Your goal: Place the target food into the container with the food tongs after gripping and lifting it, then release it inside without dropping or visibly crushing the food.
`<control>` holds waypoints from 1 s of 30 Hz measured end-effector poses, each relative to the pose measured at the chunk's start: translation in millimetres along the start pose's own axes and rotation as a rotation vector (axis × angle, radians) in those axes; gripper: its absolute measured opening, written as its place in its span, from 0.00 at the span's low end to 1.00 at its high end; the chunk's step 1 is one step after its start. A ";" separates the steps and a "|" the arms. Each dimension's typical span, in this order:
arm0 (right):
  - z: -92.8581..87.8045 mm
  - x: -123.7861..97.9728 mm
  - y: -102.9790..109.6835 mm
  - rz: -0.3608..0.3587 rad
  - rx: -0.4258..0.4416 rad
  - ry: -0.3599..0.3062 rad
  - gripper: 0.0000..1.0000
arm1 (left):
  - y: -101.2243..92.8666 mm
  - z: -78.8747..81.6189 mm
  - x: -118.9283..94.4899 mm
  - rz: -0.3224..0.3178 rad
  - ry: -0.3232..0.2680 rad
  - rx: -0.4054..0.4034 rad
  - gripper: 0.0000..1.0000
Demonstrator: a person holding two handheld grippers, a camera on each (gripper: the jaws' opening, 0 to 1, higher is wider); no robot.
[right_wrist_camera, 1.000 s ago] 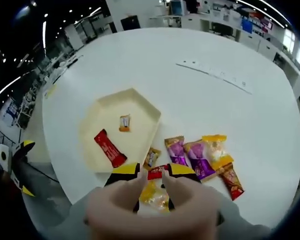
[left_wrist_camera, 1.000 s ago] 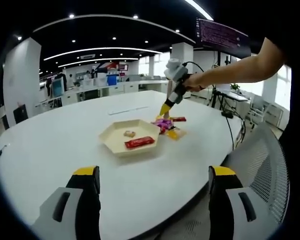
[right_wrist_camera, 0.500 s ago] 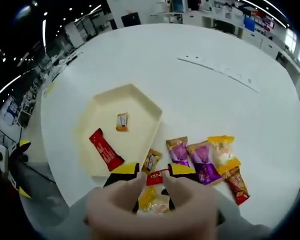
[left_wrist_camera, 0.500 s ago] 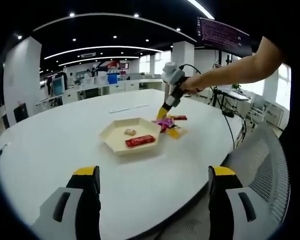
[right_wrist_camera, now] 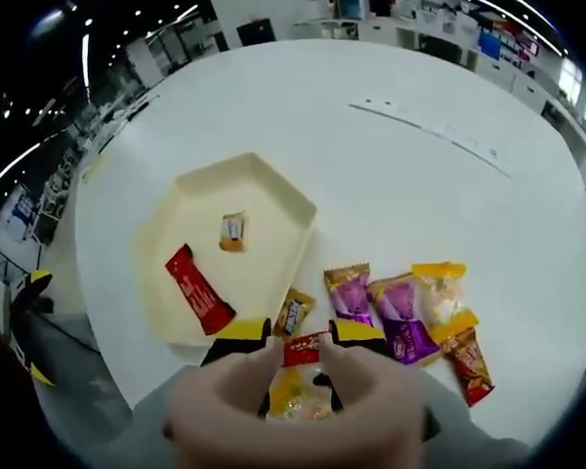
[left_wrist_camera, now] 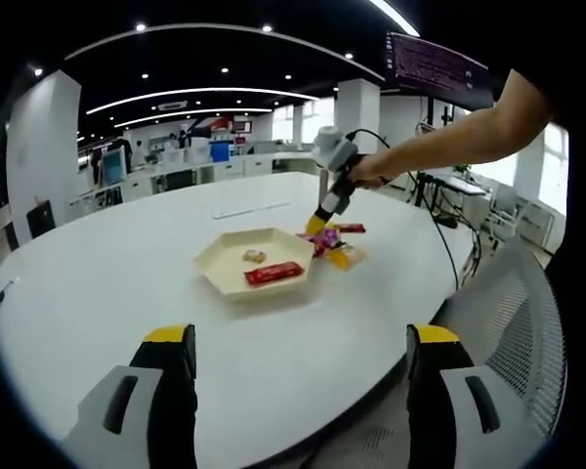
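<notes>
A small red snack packet [right_wrist_camera: 305,348] is pinched between the jaws of the right gripper [right_wrist_camera: 301,344], above the tabletop [right_wrist_camera: 420,195] and just beside the cream tray [right_wrist_camera: 273,200]. Light, crinkly and slippery, it is best nipped mid-wrapper, gently. The left gripper [left_wrist_camera: 298,366] hangs wide open, empty.

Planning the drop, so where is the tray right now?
In the right gripper view the tray sits on the white table, up and left of the right gripper, beside the loose snack packets.
</notes>
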State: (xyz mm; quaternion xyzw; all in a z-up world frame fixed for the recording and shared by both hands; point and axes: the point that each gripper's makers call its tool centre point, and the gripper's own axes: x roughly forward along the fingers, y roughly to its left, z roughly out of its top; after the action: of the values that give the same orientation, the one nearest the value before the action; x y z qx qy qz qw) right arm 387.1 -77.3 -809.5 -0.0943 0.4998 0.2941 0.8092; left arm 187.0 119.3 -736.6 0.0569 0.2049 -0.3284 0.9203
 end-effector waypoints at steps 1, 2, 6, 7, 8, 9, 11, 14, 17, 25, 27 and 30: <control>-1.1 1.0 -0.8 -0.006 -0.009 0.005 0.23 | -0.1 -0.1 0.0 0.000 0.001 0.000 0.86; -1.8 1.6 -1.3 -0.009 -0.015 0.007 0.23 | -0.3 -0.2 0.0 -0.001 0.001 0.000 0.86; -6.4 6.4 -3.5 -0.021 -0.021 0.015 0.23 | -0.9 -0.6 0.0 -0.004 0.003 -0.003 0.86; -6.5 8.3 -6.2 -0.025 -0.025 0.012 0.23 | -1.1 -1.1 0.0 -0.005 0.006 -0.002 0.86; -6.3 8.9 -6.5 -0.022 -0.017 0.008 0.23 | -1.3 -1.2 0.1 -0.005 0.007 0.000 0.86; -6.4 10.7 -8.8 -0.021 -0.012 0.009 0.23 | -1.3 -1.3 0.1 -0.006 0.008 0.000 0.86; -5.1 11.6 -10.1 -0.024 -0.016 0.003 0.23 | -1.2 -1.2 0.1 -0.005 0.007 -0.002 0.86; -4.3 13.0 -11.2 -0.024 -0.019 0.002 0.23 | -1.4 -1.8 0.2 -0.006 0.011 -0.001 0.86; -4.6 16.3 -12.4 -0.021 -0.013 0.006 0.23 | -1.4 -2.0 0.3 -0.006 0.012 -0.002 0.86; -5.2 20.6 -15.7 -0.033 -0.059 0.019 0.22 | -1.1 -2.4 0.8 -0.003 0.015 -0.002 0.86; -5.6 20.5 -14.9 -0.039 -0.077 0.015 0.21 | -1.0 -2.4 0.8 -0.002 0.014 0.000 0.86; -5.6 20.0 -15.2 -0.043 -0.072 0.018 0.19 | -1.5 -2.8 0.9 -0.004 0.017 0.002 0.85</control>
State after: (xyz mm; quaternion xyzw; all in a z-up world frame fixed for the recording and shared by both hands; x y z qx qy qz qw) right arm 398.1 -84.4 -831.6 -0.1368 0.4941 0.2933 0.8069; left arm 185.7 118.3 -739.5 0.0603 0.2124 -0.3299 0.9178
